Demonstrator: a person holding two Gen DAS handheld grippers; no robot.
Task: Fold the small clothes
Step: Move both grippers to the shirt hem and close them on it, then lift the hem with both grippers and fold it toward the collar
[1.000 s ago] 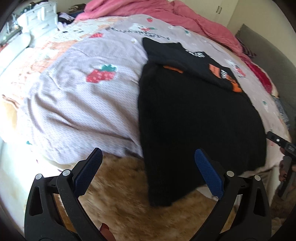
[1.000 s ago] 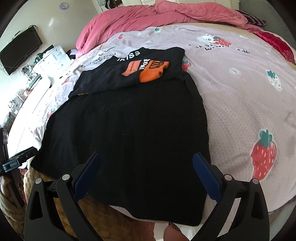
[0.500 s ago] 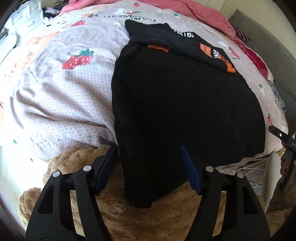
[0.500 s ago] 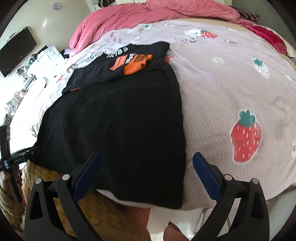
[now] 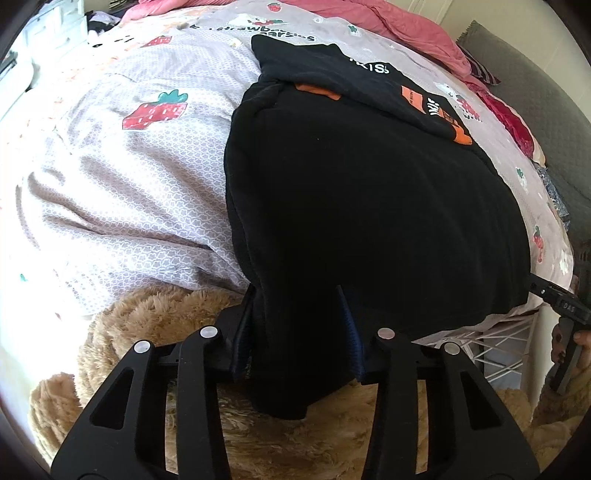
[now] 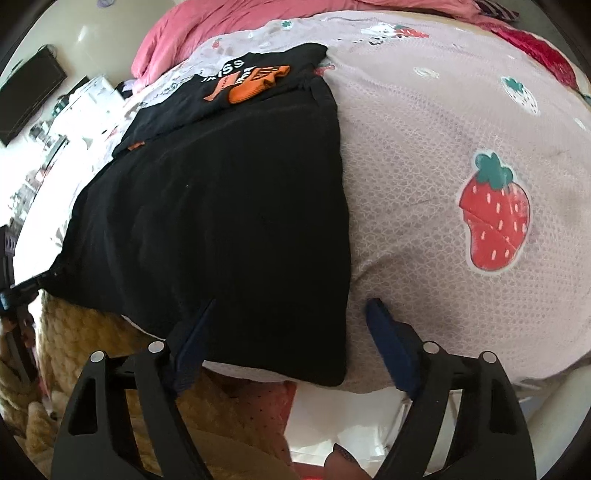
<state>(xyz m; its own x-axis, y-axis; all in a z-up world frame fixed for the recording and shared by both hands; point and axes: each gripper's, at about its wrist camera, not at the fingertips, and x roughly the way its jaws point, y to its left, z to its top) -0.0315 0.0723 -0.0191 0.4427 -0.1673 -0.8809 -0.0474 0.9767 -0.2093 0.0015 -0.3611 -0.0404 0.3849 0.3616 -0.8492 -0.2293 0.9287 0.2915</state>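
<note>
On the bed, a black garment (image 5: 369,206) lies spread over the strawberry-print sheet (image 5: 129,166), its near edge hanging off. The left gripper (image 5: 301,332) straddles the near-left corner, fingers narrowed around the cloth; the right gripper (image 6: 288,343) brackets the near-right corner, fingers spread.

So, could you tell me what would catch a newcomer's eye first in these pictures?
A big black garment spread across the strawberry-print bedspread, its near edge hanging over the bed's side. The left gripper straddles one near corner, the right gripper the other. Pink bedding lies bunched at the far end.
</note>
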